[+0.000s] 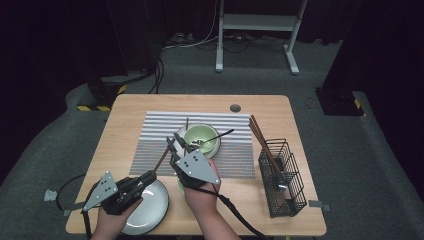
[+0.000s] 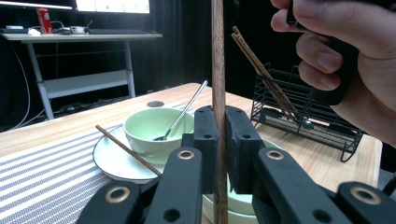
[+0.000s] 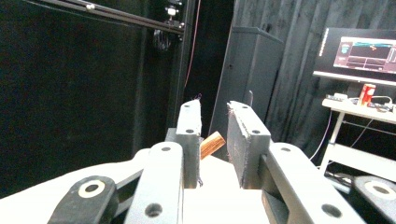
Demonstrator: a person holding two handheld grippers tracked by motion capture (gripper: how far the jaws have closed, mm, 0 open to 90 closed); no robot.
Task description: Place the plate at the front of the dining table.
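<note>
Dark curtained room, wooden counter with striped mat. Left tool over white plate at near-left edge, jaws clamped on brown chopstick, stick upright between pads in left gripper view. Second chopstick leans on saucer rim beside green bowl, spoon inside. Right tool near bowl, jaws parted; chopstick end between them, against left jaw. Wire basket far right, holding chopsticks.

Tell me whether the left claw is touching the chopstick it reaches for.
Touching. The left gripper view shows the left claw shut on the upright wooden chopstick, both jaws pressed against its sides with no gap.
</note>
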